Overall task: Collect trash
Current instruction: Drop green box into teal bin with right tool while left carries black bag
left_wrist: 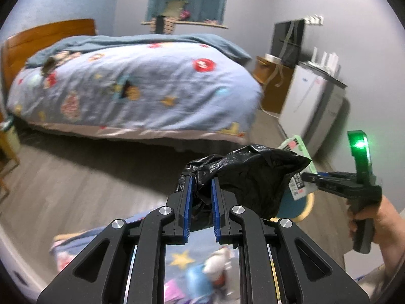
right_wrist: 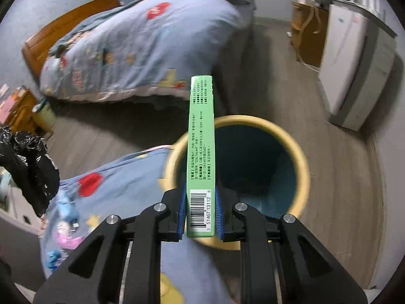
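My left gripper (left_wrist: 201, 185) is shut on a crumpled black plastic bag (left_wrist: 253, 174), which bulges out to the right of its blue pads. The same black bag (right_wrist: 30, 169) shows at the left edge of the right wrist view. My right gripper (right_wrist: 200, 210) is shut on a flat green carton (right_wrist: 201, 136) with a barcode, held on edge and sticking forward. Right below and beyond the carton stands a round bin (right_wrist: 301, 167) with a yellow rim and blue inside. In the left wrist view the right gripper (left_wrist: 307, 178) holds the green carton (left_wrist: 297, 149) behind the bag, with the bin (left_wrist: 307, 206) partly hidden.
A bed with a patterned blue quilt (left_wrist: 141, 86) fills the middle of the room, its wooden headboard (left_wrist: 48, 35) at the left. A white cabinet (left_wrist: 311, 101) and brown cardboard box (left_wrist: 273, 83) stand along the right wall. More patterned quilt (right_wrist: 121, 190) lies under both grippers. A hand (left_wrist: 379, 217) holds the right gripper.
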Motion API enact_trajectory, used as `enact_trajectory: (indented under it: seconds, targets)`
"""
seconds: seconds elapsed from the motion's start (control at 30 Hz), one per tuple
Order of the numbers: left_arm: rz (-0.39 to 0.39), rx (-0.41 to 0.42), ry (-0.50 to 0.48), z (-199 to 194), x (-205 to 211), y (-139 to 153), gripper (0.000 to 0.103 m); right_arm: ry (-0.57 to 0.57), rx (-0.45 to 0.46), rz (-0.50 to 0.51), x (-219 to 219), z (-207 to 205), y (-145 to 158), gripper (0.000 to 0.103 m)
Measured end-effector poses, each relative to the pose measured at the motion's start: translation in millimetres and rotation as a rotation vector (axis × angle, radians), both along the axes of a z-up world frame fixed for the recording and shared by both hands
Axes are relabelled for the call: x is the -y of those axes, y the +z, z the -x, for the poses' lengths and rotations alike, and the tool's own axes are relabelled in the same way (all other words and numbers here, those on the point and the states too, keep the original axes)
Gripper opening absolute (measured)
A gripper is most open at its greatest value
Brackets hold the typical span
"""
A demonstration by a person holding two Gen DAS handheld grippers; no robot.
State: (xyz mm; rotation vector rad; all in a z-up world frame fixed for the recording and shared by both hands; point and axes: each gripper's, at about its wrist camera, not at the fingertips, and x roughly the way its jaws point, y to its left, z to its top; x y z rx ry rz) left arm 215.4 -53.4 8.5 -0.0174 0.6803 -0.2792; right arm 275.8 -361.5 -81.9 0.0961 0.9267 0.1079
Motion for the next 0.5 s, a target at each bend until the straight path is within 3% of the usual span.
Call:
enact_trajectory:
  seconds: [0.33,0.5]
  targets:
    - [-0.095,-0.122,-0.129,-75.9,113.2,-69.6,0.015,-0.095,-0.065,-0.013,59.8,-14.3,-38.4,0.018]
    - [-0.081,-0.156,-0.119,-99.7,139.6,-98.4,0.015,-0.091,-0.082,-0.049,62.7,-14.9,-47.9,0.018]
